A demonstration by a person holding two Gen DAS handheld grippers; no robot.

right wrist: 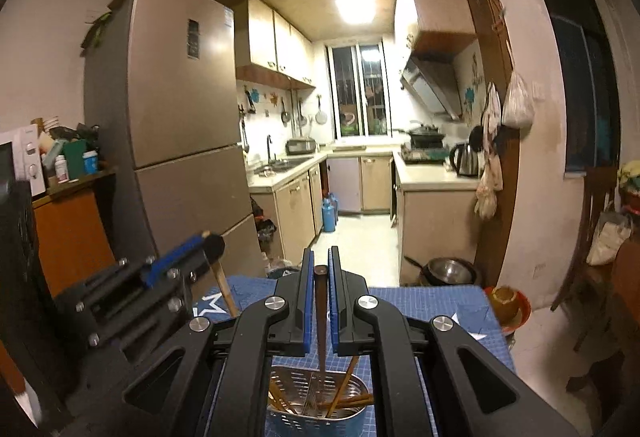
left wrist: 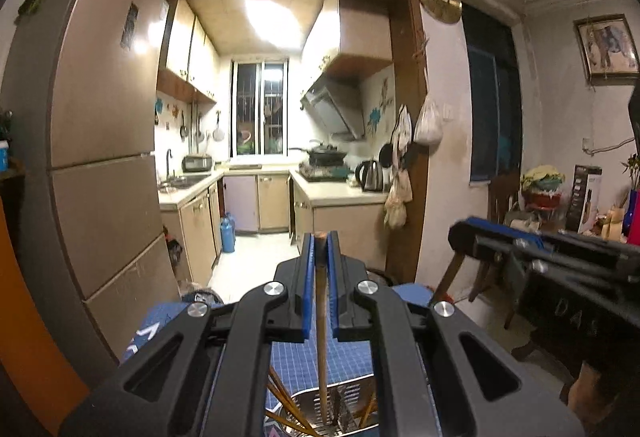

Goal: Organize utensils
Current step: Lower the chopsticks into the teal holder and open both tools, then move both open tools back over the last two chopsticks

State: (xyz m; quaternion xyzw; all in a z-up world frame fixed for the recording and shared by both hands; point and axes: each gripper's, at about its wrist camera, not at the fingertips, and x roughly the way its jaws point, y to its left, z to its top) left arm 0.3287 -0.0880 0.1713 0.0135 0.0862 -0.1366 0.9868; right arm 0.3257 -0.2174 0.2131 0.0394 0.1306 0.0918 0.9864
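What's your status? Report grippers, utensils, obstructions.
Left gripper shut on a chopstick. Right gripper shut on a dark chopstick. Both over the metal holder. Nothing in the way.

The left gripper [left wrist: 319, 237] is black with blue pads, the right gripper [right wrist: 320, 253] likewise; the table [right wrist: 440, 301] wears a blue mat with a fine grid and a white star; the utensil holder [right wrist: 316, 413] is perforated silver metal; the chopsticks [right wrist: 344, 381] look orange-brown, though blurred; the fridge [right wrist: 176, 97] is bronze-brown.
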